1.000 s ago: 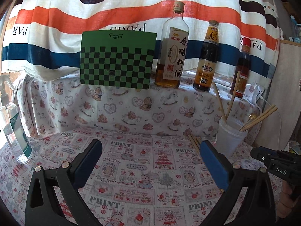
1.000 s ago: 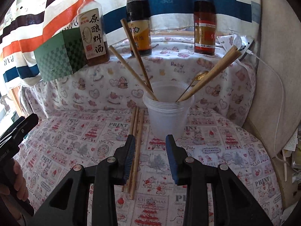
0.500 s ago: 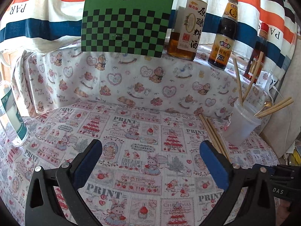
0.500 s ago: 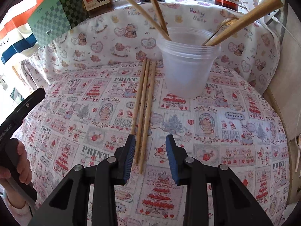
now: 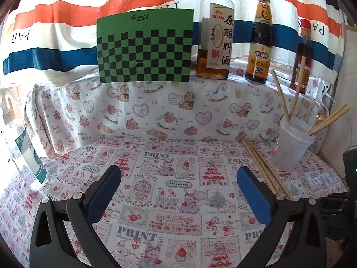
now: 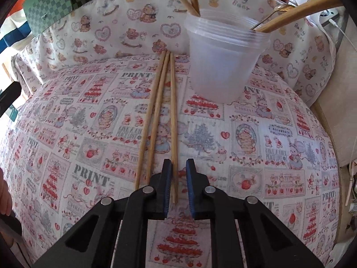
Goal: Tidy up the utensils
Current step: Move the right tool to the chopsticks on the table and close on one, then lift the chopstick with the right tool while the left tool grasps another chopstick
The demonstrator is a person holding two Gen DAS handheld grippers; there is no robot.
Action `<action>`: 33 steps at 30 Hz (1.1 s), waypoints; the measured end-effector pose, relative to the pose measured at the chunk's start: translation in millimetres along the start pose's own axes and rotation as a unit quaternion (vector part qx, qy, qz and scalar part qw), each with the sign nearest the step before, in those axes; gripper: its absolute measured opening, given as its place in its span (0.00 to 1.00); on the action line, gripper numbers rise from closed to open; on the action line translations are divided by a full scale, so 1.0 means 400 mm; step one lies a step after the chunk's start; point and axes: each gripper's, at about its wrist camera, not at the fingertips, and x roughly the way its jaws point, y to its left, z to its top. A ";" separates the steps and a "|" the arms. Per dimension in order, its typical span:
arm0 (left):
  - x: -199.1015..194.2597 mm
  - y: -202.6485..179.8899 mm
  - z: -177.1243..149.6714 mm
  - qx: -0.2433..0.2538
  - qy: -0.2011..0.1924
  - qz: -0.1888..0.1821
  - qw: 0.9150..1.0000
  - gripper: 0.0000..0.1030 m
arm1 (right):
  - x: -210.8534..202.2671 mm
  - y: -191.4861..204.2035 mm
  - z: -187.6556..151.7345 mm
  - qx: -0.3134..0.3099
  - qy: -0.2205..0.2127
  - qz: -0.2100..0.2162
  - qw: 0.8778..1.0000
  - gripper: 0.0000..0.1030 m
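Observation:
Three wooden chopsticks point(image 6: 158, 116) lie side by side on the printed tablecloth, left of a clear plastic cup point(image 6: 225, 58). The cup holds several chopsticks and a metal spoon. My right gripper point(image 6: 178, 167) is low over the near ends of the chopsticks; its narrowly open jaws straddle the rightmost chopstick point(image 6: 173, 134) without clamping it. My left gripper point(image 5: 178, 178) is wide open and empty above the cloth. The loose chopsticks point(image 5: 263, 167) and the cup point(image 5: 294, 145) show at the right in the left wrist view.
A green checkered board point(image 5: 145, 47) and three sauce bottles point(image 5: 215, 33) stand on the raised ledge at the back. A clear spray bottle point(image 5: 24, 154) stands at the far left. A white cable point(image 6: 343, 33) runs along the right wall.
My right gripper has dropped and moved forward onto the near ends of the chopsticks and its jaws have narrowed. The left gripper has tilted back up a little; its jaws stay wide open.

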 end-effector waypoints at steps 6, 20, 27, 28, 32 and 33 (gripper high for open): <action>0.002 0.002 0.001 -0.012 0.010 -0.013 1.000 1.00 | -0.002 -0.009 0.003 0.005 0.005 0.019 1.000 0.13; 0.016 0.052 0.005 -0.061 0.027 0.005 0.998 1.00 | -0.005 0.006 0.001 -0.006 -0.015 0.030 0.999 0.06; 0.023 0.076 0.007 -0.086 0.034 0.009 0.996 1.00 | -0.015 0.080 -0.027 -0.071 0.000 0.090 0.993 0.06; 0.023 0.078 0.007 -0.088 0.035 0.010 0.995 1.00 | -0.018 0.089 -0.031 -0.079 0.002 0.100 0.992 0.06; 0.026 0.085 0.006 -0.091 0.037 0.013 0.995 1.00 | -0.023 0.095 -0.037 -0.067 0.004 0.109 0.992 0.06; 0.027 0.084 0.006 -0.091 0.039 0.014 0.995 1.00 | -0.026 0.091 -0.035 -0.064 -0.003 0.094 0.994 0.06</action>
